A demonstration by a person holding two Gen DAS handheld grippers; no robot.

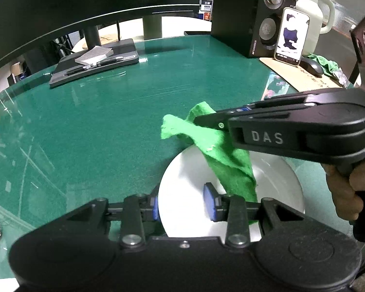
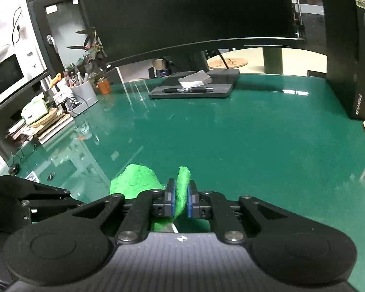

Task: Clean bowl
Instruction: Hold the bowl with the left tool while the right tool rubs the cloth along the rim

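Left gripper (image 1: 183, 203) clamps the white bowl's (image 1: 189, 170) rim; right gripper (image 2: 181, 200) pinches a green cloth (image 1: 221, 160). Wiping well likely needs steady rim hold, firm circular strokes.

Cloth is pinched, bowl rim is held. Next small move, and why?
Probably lower the right hand-held gripper so the green cloth presses into the white bowl, then wipe. The cloth hangs over the bowl, only its tail reaching inside, and the left hand-held gripper straddles the rim to steady it.

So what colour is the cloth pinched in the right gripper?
Bright green cloth, clearest in the left wrist view, draped over the white bowl.
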